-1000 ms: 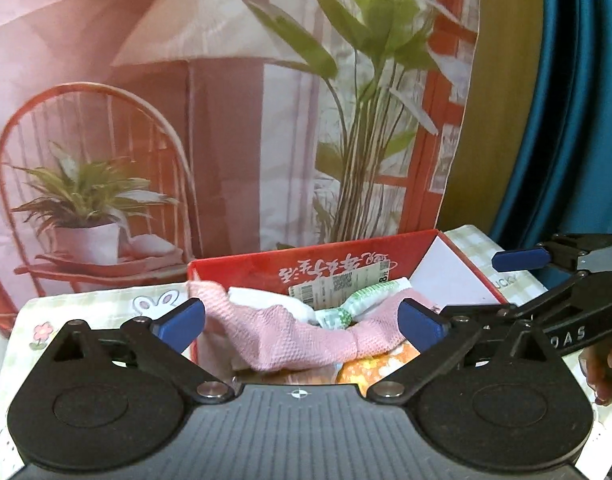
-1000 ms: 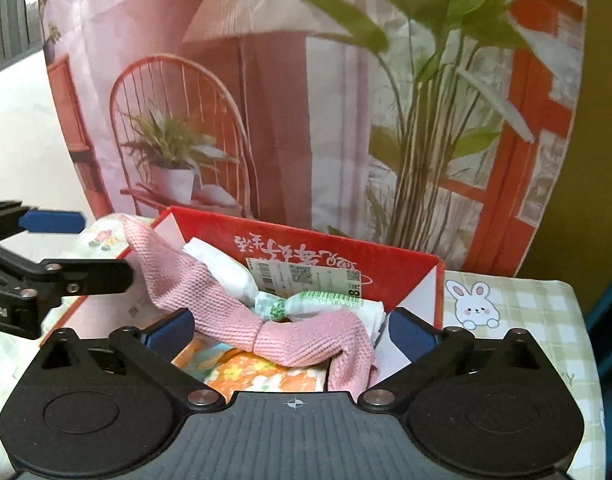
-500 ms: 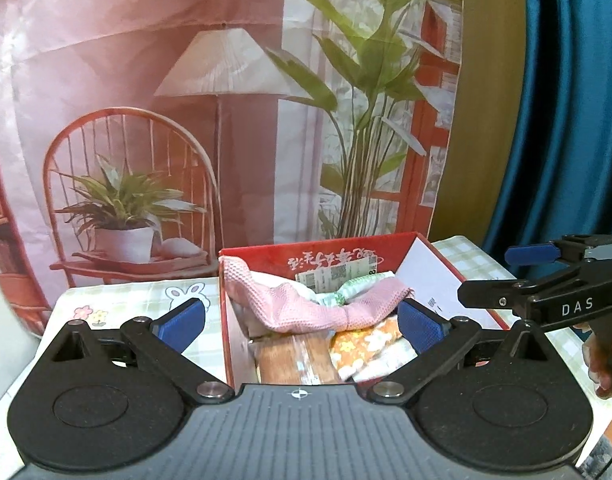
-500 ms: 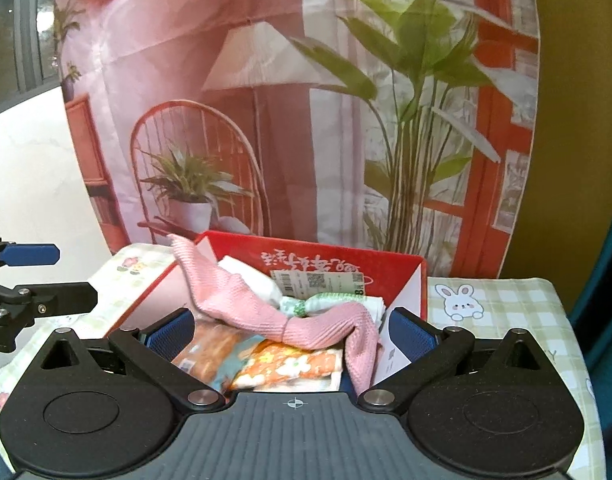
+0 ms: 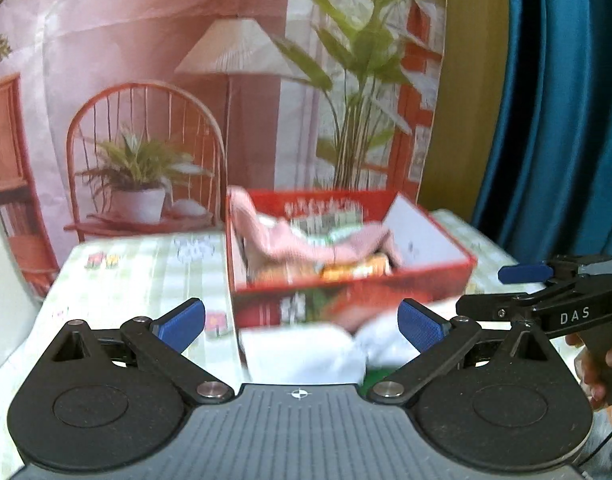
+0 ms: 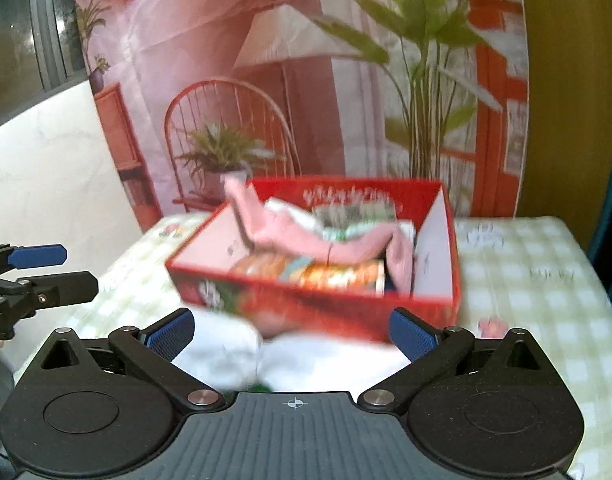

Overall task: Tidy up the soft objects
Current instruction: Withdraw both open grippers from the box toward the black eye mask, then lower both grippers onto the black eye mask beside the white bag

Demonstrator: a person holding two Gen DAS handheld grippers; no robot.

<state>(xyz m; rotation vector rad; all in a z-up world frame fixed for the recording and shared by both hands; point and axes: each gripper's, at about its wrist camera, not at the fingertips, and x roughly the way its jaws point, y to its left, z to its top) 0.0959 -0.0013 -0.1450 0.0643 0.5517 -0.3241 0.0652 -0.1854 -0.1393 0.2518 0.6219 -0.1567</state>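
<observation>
A red cardboard box [image 5: 346, 280] [image 6: 314, 292] sits on the checked tablecloth. A pink knitted cloth [image 5: 306, 246] [image 6: 306, 240] lies draped across its top, over white and green packets and orange patterned packs. A white soft item [image 5: 306, 350] [image 6: 233, 348] lies on the table in front of the box, blurred. My left gripper [image 5: 301, 322] is open and empty, short of the box. My right gripper [image 6: 291, 332] is open and empty too. Each gripper shows at the edge of the other's view, the right [image 5: 546, 292] and the left [image 6: 29, 276].
The table has a green-and-white checked cloth [image 6: 526, 280] with bunny and flower prints. A printed backdrop [image 5: 225, 80] of a chair, lamp and plants hangs behind. A blue curtain [image 5: 566, 100] hangs at the right, a white wall [image 6: 45, 184] at the left.
Both grippers have pulled back and up from the box; its whole outline and front wall now show, with a white soft item in front. The pink cloth stays draped in the box.
</observation>
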